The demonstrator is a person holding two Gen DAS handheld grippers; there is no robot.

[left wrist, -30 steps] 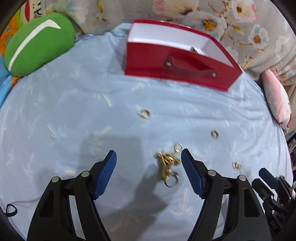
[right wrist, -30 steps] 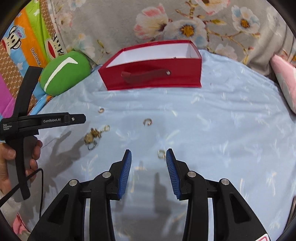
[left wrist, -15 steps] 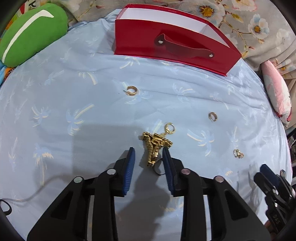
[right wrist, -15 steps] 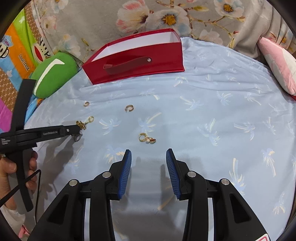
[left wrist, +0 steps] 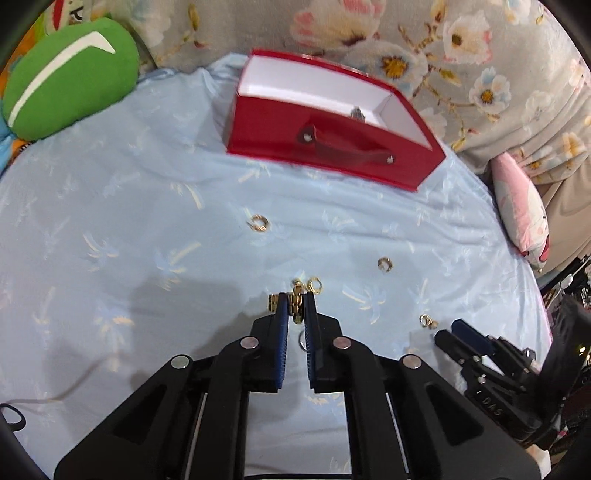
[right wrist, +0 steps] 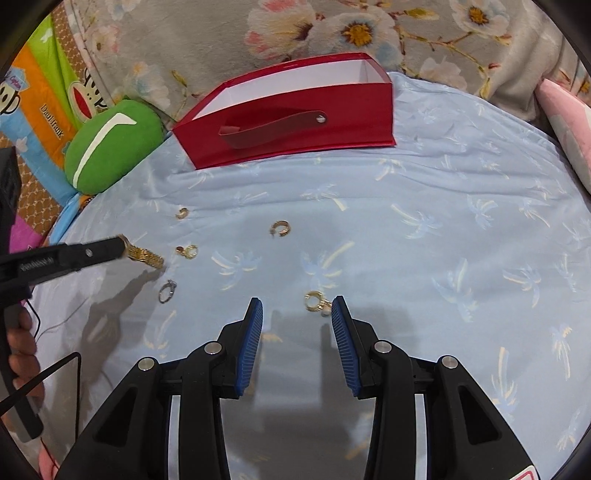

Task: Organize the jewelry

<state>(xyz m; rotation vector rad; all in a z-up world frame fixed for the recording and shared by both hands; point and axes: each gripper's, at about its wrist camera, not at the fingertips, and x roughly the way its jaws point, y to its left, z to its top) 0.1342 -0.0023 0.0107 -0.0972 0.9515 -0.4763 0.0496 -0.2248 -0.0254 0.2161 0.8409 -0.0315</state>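
My left gripper point(left wrist: 296, 306) is shut on a gold chain bracelet point(left wrist: 295, 303) and holds it just above the blue cloth; the right wrist view shows the bracelet point(right wrist: 144, 256) hanging from the left gripper. My right gripper point(right wrist: 296, 308) is open and low over the cloth, with a gold pearl earring point(right wrist: 316, 300) between its fingertips, nearer the right one. The red box point(left wrist: 332, 147) with a white inside stands at the back and holds one small piece point(left wrist: 357, 112). A silver ring point(right wrist: 167, 291), gold hoops point(right wrist: 280, 228) and small rings point(right wrist: 189, 252) lie loose on the cloth.
A green cushion point(left wrist: 66, 77) lies at the back left and a pink pillow point(left wrist: 521, 218) at the right edge. A floral blanket point(right wrist: 332, 33) rises behind the box. The blue cloth point(right wrist: 443, 240) covers a round table.
My left gripper has closed on the gold bracelet and lifted it, leaving the silver ring on the cloth. My right gripper has moved down to the pearl earring.
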